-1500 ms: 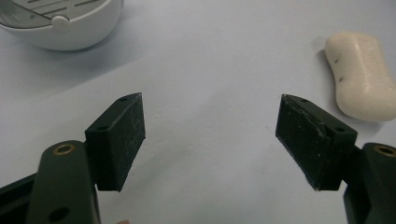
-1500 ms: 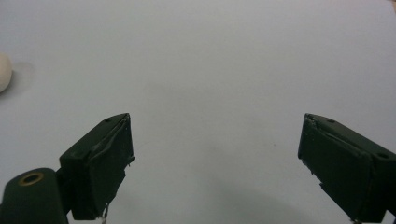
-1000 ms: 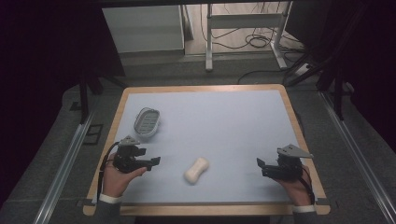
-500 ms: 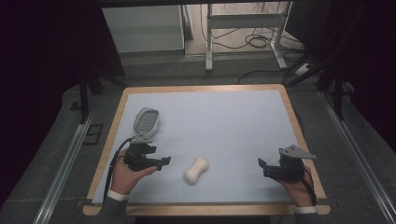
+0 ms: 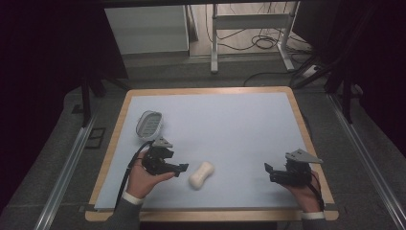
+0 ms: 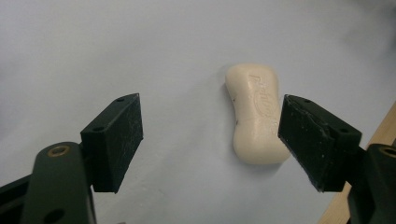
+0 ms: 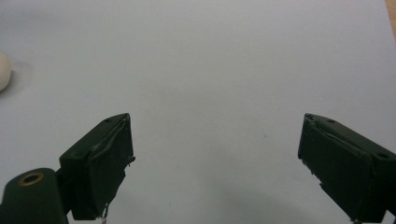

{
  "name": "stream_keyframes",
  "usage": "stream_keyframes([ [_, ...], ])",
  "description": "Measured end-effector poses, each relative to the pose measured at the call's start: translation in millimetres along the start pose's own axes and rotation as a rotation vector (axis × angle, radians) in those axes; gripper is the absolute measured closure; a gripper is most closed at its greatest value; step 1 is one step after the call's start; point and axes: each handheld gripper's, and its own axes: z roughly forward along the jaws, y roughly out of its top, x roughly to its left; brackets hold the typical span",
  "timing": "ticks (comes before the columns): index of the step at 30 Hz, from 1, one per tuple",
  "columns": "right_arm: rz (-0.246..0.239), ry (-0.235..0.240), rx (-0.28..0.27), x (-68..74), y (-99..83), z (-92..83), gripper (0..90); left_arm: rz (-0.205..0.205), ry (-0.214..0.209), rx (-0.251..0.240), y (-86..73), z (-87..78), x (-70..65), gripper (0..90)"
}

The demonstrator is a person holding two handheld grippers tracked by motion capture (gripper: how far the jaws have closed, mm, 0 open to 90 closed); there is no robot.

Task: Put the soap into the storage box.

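Observation:
A cream, waisted bar of soap lies flat on the pale blue mat near the front. My left gripper is just to its left, open, jaws pointing at it. In the left gripper view the soap lies a little ahead of the open jaws, close to the right-hand jaw and touching neither. My right gripper hovers open near the front right edge with nothing between its jaws. The edge of the soap shows at the far left of the right gripper view.
A grey oval soap dish sits at the mat's left side, behind my left hand. The wooden table rim frames the mat. Beyond the table are a desk frame and cables on the floor.
My left gripper has moved right and forward, from beside the soap dish to just short of the soap. The right gripper has barely shifted.

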Motion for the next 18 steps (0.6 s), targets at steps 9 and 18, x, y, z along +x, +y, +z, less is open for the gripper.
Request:
stream_keyframes([
  [9, 0.004, -0.007, 0.004, -0.9, -1.1, 0.2, 9.9, 0.006, -0.02, 0.024, -3.3, 13.9, -10.0, 22.4],
  [18, -0.002, -0.014, 0.014, 0.2, -2.2, 1.6, 9.9, 0.01, -0.046, 0.044, 5.4, 26.8, -23.4, 22.5],
])
